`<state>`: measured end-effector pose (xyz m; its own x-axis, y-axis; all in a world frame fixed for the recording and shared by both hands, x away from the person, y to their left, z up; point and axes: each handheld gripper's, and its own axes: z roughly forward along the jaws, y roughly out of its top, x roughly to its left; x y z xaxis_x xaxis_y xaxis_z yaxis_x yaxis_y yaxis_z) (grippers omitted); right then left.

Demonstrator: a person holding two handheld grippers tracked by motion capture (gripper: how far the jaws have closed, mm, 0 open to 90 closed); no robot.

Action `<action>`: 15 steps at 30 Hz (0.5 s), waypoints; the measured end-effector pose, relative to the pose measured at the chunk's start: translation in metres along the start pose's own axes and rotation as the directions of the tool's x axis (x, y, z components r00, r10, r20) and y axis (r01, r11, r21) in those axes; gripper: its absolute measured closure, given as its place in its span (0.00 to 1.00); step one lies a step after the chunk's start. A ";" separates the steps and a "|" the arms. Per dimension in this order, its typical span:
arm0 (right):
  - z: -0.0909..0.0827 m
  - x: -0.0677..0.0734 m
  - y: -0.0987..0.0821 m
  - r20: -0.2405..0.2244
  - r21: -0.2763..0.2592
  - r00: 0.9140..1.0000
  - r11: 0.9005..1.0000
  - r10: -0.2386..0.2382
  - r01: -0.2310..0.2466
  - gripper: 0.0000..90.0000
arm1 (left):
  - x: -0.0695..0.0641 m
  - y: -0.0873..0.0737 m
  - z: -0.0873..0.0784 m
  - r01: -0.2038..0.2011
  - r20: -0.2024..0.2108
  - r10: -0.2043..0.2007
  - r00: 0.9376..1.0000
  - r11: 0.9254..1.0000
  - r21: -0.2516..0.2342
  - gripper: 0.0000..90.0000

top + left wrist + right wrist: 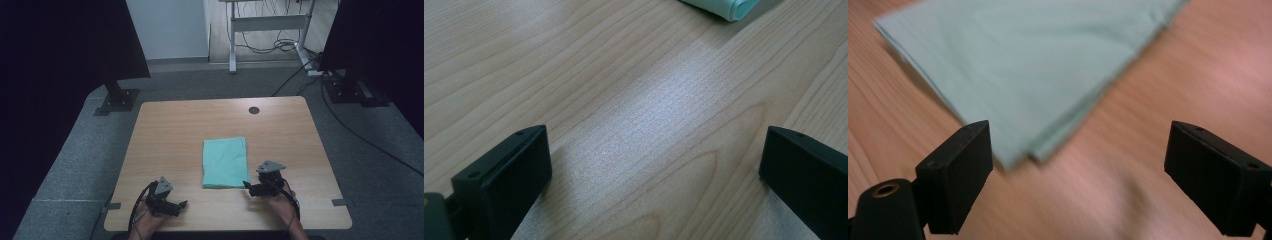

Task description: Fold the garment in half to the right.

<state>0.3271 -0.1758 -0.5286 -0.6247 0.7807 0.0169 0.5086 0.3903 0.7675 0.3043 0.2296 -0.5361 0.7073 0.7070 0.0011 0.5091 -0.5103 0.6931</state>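
Here, I had the folded mint cloth (225, 162) lying mid-table toward the near edge; my right gripper (250, 188) waited unclenched at its near right corner, ready to pinch, my left gripper (181, 205) released over bare wood.

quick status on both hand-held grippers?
Left hand-held gripper: open, holding nothing, over bare table.
Right hand-held gripper: open, holding nothing, at the folded green cloth corner.

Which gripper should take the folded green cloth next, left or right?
Right, probably. The right gripper sits open at the near right corner of the cloth, which lies just ahead of its jaws. The left gripper, also open, faces bare table, cloth farther off.
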 end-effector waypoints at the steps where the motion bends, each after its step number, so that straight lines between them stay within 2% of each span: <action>1: -0.005 -0.003 -0.008 0.009 0.010 1.000 1.000 0.006 -0.006 0.13 | 0.000 0.000 0.000 0.000 0.000 0.000 1.000 1.000 0.000 0.01; 9: -0.024 -0.014 -0.039 0.061 0.056 0.997 0.997 0.052 -0.056 0.12 | 0.000 0.000 0.000 0.001 -0.001 -0.001 1.000 1.000 0.000 0.01; 10: -0.025 -0.015 -0.040 0.057 0.057 0.996 0.996 0.067 -0.071 0.12 | 0.000 0.000 0.000 0.001 -0.001 -0.001 1.000 1.000 0.000 0.01; 15: -0.028 -0.018 -0.043 0.063 0.059 0.995 0.995 0.072 -0.075 0.11 | 0.000 0.000 0.000 0.001 -0.002 -0.001 1.000 1.000 0.000 0.01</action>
